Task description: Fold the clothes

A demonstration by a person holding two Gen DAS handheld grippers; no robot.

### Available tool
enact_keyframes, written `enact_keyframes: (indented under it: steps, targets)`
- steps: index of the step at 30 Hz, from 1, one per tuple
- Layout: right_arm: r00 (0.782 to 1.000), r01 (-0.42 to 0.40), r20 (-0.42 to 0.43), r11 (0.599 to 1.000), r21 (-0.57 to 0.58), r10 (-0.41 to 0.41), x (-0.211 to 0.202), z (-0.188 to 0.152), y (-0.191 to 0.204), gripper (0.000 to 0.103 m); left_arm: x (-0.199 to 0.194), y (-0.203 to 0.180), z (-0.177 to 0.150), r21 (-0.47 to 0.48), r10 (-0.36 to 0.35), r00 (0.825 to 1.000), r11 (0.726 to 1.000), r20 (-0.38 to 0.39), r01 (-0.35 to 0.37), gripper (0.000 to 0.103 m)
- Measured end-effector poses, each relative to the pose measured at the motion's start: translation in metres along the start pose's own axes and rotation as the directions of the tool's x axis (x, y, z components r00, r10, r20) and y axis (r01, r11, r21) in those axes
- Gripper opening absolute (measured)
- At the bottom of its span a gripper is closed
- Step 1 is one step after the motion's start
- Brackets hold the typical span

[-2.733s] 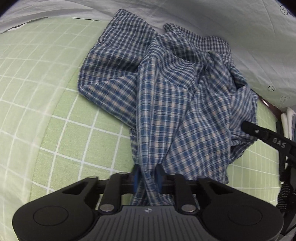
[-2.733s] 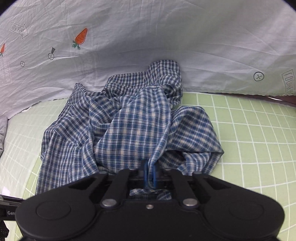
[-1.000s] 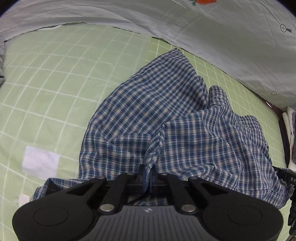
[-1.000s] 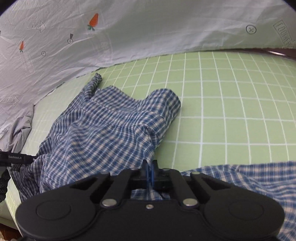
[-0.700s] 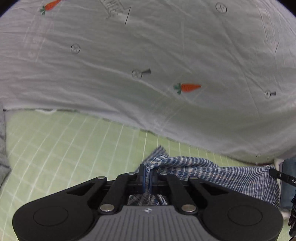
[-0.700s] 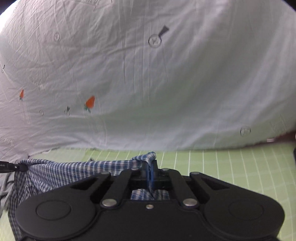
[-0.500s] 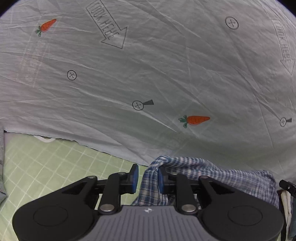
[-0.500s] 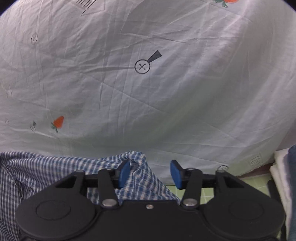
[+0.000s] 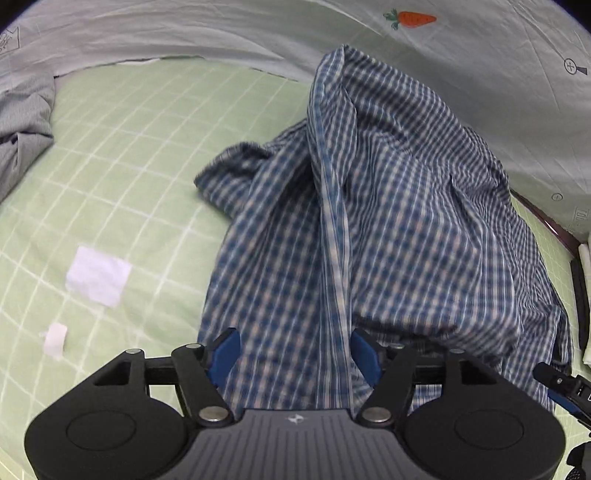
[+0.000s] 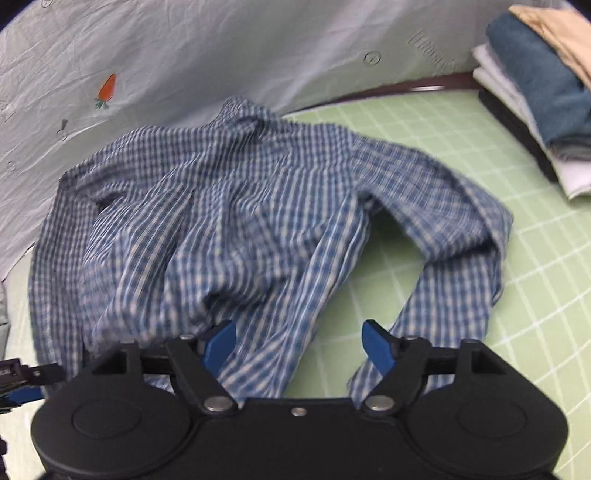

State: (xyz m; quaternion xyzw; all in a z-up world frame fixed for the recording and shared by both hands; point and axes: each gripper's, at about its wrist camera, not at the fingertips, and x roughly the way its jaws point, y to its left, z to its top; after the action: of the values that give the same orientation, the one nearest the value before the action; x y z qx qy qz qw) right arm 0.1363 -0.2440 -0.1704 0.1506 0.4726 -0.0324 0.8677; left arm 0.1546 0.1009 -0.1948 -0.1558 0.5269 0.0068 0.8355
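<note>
A blue-and-white checked shirt (image 9: 388, 206) lies rumpled and bunched on the green grid mat (image 9: 122, 147), blurred by motion. My left gripper (image 9: 295, 352) is over its near edge with jaws opening; cloth lies between the blue pads (image 9: 223, 352) but they do not press it. In the right wrist view the same shirt (image 10: 229, 221) spreads across the mat (image 10: 517, 295) with a sleeve trailing right. My right gripper (image 10: 299, 341) is opening too, its pads apart over the shirt's near edge, gripping nothing.
A pale sheet printed with carrots (image 9: 406, 18) hangs behind the mat. A grey garment (image 9: 22, 122) lies at the far left. Two white paper scraps (image 9: 98, 275) sit on the mat. A stack of folded clothes (image 10: 535, 92) stands at the right.
Both grippers, shut on the shirt while lifting it towards the sheet, have opened and let it drop onto the mat. Both views have swung back down towards the mat.
</note>
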Motion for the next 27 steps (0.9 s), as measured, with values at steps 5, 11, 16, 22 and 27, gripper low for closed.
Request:
enact_keyframes:
  steps: [5, 11, 16, 22, 27]
  targets:
    - [0.996, -0.058, -0.071, 0.998, 0.022, 0.06, 0.011, -0.025, 0.025, 0.075, 0.01, -0.001, -0.013, 0.093, -0.001, 0.999, 0.996, -0.044, 0.005, 0.06]
    - [0.988, -0.11, -0.104, 0.991, 0.081, 0.118, 0.013, -0.043, 0.038, 0.028, 0.0, 0.041, -0.003, 0.038, -0.034, 0.998, 0.999, -0.05, 0.036, 0.011]
    - [0.995, -0.078, -0.052, 0.989, 0.127, 0.085, 0.007, -0.037, 0.033, 0.005, -0.028, 0.082, 0.035, -0.004, 0.094, 0.993, 0.996, 0.068, -0.094, 0.003]
    - [0.994, 0.071, 0.07, 0.982, 0.174, -0.084, -0.016, -0.02, 0.007, 0.004, -0.066, 0.141, 0.106, -0.18, 0.325, 0.91, 0.941, 0.257, -0.286, 0.004]
    - [0.957, 0.217, 0.147, 0.953, 0.211, -0.25, -0.035, -0.006, -0.022, 0.005, -0.078, 0.139, 0.121, -0.182, 0.324, 0.892, 0.943, 0.314, -0.279, 0.028]
